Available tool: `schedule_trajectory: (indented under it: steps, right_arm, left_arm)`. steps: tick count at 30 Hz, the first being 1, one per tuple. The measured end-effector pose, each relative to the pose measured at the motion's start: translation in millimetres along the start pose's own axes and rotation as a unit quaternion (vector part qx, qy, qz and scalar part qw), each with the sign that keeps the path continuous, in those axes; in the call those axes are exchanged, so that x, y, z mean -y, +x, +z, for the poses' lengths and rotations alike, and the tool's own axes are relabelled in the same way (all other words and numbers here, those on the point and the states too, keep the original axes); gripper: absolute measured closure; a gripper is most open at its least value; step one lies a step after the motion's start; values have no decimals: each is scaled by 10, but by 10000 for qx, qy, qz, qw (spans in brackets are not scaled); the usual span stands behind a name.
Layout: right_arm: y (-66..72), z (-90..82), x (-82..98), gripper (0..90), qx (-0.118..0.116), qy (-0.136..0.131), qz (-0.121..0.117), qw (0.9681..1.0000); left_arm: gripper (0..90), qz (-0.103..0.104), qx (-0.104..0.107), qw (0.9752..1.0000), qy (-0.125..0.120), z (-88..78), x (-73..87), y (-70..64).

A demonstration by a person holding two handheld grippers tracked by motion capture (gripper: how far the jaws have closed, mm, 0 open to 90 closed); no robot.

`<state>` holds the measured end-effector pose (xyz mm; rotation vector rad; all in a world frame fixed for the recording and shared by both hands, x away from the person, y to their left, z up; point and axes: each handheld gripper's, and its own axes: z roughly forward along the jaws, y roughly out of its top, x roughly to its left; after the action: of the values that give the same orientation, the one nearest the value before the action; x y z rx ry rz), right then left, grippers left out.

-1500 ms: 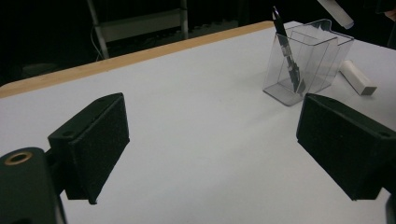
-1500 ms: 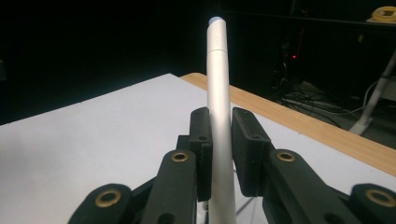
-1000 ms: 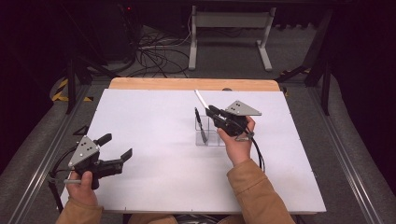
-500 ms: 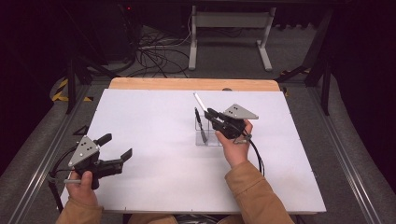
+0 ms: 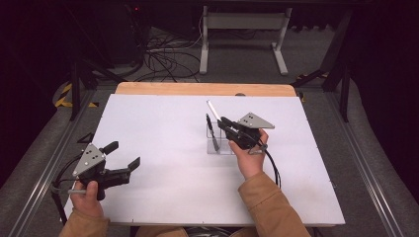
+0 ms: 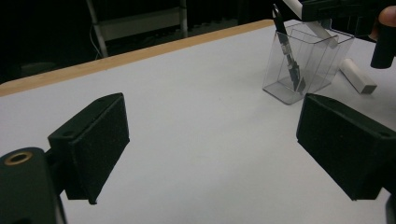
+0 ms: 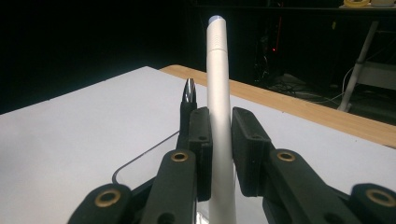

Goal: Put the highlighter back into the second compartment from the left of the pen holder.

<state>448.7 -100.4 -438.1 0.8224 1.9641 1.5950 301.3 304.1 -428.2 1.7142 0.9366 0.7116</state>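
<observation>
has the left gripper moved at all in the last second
No. The left gripper sits at the same spot near the white table's front left corner in the high view, jaws open.

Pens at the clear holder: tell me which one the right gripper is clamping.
The white pen. The right gripper is shut on its barrel above the clear holder. The black pen leans inside the holder, outside the jaws.

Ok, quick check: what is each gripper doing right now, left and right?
Left gripper: open, holding nothing, above the table.
Right gripper: shut on the white pen, over the clear holder.
</observation>
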Motion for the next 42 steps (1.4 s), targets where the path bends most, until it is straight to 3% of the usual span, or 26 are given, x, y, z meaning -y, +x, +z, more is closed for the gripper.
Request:
schedule_trajectory:
  steps: [10, 17, 22, 30, 42]
  right_arm:
    - [-5, -75, -17, 787, 106, 84, 21, 9999]
    - [-24, -172, -69, 475, 371, 136, 323, 9987]
    - [9, -296, -173, 390, 416, -2, 249, 9988]
    - [41, -573, -344, 354, 372, -85, 114, 9992]
    - [-76, -861, -392, 334, 488, 36, 79, 9988]
  left_arm:
    - [102, 16, 5, 10000, 1, 5, -3, -5]
    - [102, 21, 3, 10000, 2, 14, -3, -7]
    - [102, 28, 27, 10000, -2, 22, -12, -11]
    - [102, 51, 76, 10000, -16, 42, -36, -22]
    - [97, 102, 162, 9998, -31, 113, -61, -36]
